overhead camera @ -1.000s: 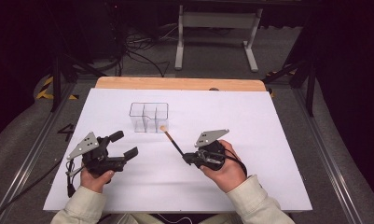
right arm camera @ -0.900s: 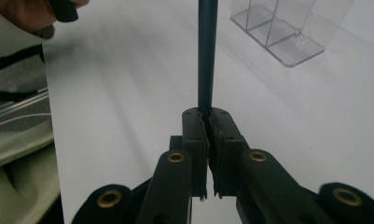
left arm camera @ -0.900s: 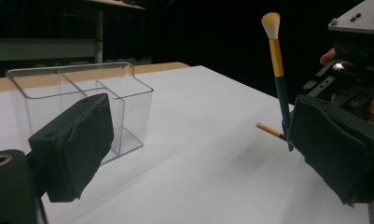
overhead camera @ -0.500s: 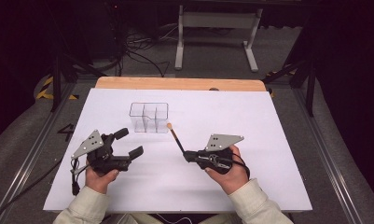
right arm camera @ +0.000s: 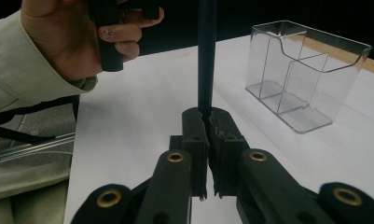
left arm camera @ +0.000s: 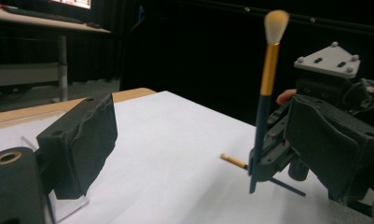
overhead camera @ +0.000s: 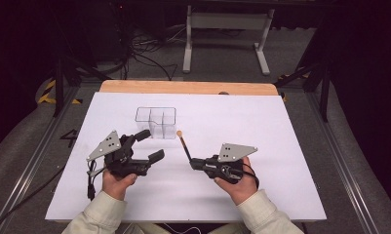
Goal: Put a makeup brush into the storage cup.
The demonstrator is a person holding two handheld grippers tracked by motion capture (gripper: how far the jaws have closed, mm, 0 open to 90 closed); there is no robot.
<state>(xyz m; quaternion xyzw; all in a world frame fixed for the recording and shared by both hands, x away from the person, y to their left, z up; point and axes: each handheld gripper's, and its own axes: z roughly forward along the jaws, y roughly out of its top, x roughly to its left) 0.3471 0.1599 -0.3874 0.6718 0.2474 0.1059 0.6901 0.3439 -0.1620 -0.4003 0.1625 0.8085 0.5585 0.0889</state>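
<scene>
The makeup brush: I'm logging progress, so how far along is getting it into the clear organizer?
Done: the right gripper is shut on the makeup brush, lifted off the white table, bristles up. In hand: carrying it toward the clear organizer, whose compartments look empty. Left: lowering it into a compartment and letting go. The left gripper stands open beside the organizer, holding nothing.

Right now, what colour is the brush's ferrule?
Gold, on the brush; clearest in the left gripper view.
</scene>
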